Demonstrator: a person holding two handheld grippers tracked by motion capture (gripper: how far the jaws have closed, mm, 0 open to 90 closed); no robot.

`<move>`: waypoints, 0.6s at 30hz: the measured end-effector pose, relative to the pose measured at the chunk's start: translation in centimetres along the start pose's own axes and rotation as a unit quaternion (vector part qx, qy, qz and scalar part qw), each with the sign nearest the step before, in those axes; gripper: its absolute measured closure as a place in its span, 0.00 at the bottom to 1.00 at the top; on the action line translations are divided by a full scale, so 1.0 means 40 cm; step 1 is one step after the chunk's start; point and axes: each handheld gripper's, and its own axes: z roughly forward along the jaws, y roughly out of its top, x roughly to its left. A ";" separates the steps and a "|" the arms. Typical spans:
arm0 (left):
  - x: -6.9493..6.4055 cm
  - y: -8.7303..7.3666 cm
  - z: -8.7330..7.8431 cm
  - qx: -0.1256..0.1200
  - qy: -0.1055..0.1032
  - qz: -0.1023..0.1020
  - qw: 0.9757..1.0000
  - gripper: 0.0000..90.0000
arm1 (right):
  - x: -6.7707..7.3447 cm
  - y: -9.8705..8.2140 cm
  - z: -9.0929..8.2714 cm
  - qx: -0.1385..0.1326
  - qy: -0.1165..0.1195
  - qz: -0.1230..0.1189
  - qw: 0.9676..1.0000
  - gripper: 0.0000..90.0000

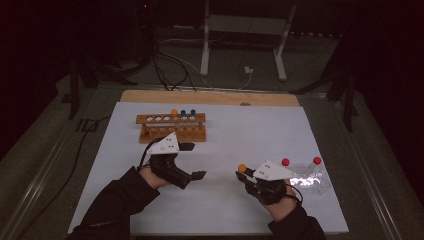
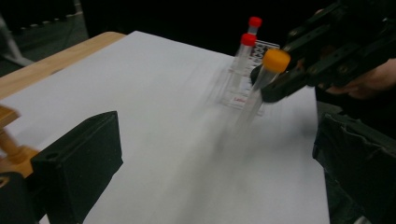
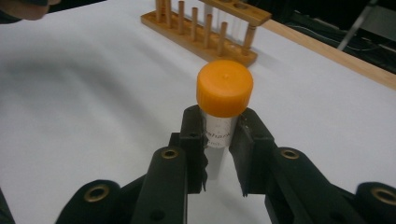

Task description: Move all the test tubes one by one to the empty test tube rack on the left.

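My right gripper (image 3: 219, 128) is shut on a clear tube with an orange cap (image 3: 224, 87). It holds the tube upright just under the cap, a little above the white mat. In the high view this tube (image 1: 242, 168) is right of centre near the front, in the right gripper (image 1: 244, 174). My left gripper (image 1: 196, 161) stands open with nothing between its jaws, just in front of the wooden rack (image 1: 170, 120). In the left gripper view, the left gripper (image 2: 215, 140) faces the held tube (image 2: 275, 60). The wooden rack carries one orange-capped and two blue-capped tubes.
A clear plastic rack (image 1: 312, 184) at the front right holds two red-capped tubes (image 1: 285, 162). The white mat (image 1: 240, 130) covers a wooden table whose far edge (image 1: 210, 97) shows. Behind it are cables and a stand's legs on the floor.
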 end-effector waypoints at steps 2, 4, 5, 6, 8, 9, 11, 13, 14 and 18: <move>-0.003 0.005 0.012 0.002 -0.010 0.000 1.000 0.03 | 0.008 0.002 0.008 0.001 0.006 0.000 1.000 0.83; -0.008 0.010 0.026 0.002 -0.017 0.003 1.000 0.04 | 0.015 0.004 0.015 0.002 0.011 -0.001 1.000 0.83; -0.010 0.013 0.031 0.001 -0.020 0.004 1.000 0.05 | 0.019 0.005 0.019 0.003 0.016 -0.002 1.000 0.83; -0.012 0.015 0.035 0.001 -0.023 0.004 1.000 0.05 | 0.022 0.007 0.022 0.003 0.018 -0.004 1.000 0.83; -0.016 0.020 0.046 -0.002 -0.032 0.006 0.999 0.07 | 0.028 0.008 0.028 0.004 0.022 -0.004 1.000 0.83; -0.019 0.023 0.052 -0.003 -0.035 0.007 0.999 0.07 | 0.030 0.009 0.031 0.004 0.024 -0.006 1.000 0.83; -0.024 0.026 0.059 -0.006 -0.041 0.009 0.999 0.12 | 0.036 0.009 0.037 0.006 0.028 -0.008 1.000 0.83; -0.028 0.030 0.069 -0.008 -0.048 0.012 0.999 0.18 | 0.039 0.010 0.042 0.008 0.034 -0.007 0.999 0.83; -0.031 0.032 0.075 -0.008 -0.052 0.012 0.999 0.19 | 0.040 0.010 0.044 0.008 0.036 -0.008 0.999 0.83; -0.038 0.035 0.094 -0.007 -0.063 0.018 0.998 0.29 | 0.044 0.011 0.049 0.010 0.039 -0.010 0.999 0.83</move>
